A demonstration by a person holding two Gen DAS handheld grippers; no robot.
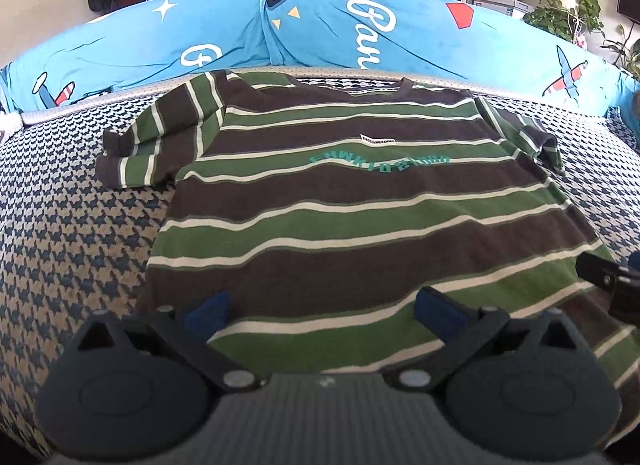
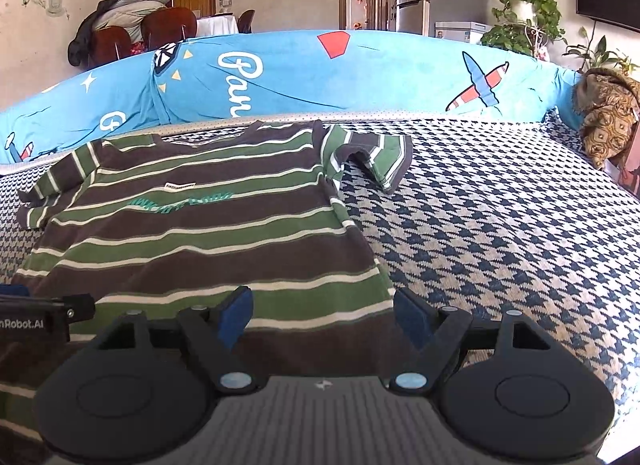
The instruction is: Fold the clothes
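- T-shirt (image 1: 360, 201) striped brown/green/white, lying flat front-up on the bed, collar toward the far blue bolster, hem toward the cameras; teal lettering and small white label across chest.
- Bed cover (image 1: 72, 225) houndstooth blue/beige, under the shirt and bare on both sides of it.
- Blue bolster (image 2: 360, 73) with plane prints and white script, runs along the far edge of the bed behind the collar.
- Shirt's left-view sleeve (image 1: 136, 145) spread out to the side, flat on cover; other sleeve (image 2: 376, 157) partly folded, rumpled, end curled.
- Patterned brown cushion (image 2: 608, 117) at far right edge of bed.
- Left gripper (image 1: 324, 313) over hem area near shirt's lower edge, fingers spread wide, blue pads, nothing between them; contact with fabric cannot tell.
- Right gripper (image 2: 322, 317) at hem's right corner, fingers spread apart, one pad over shirt, other over bare cover; holding nothing.
- Each gripper shows at the edge of the other's view.
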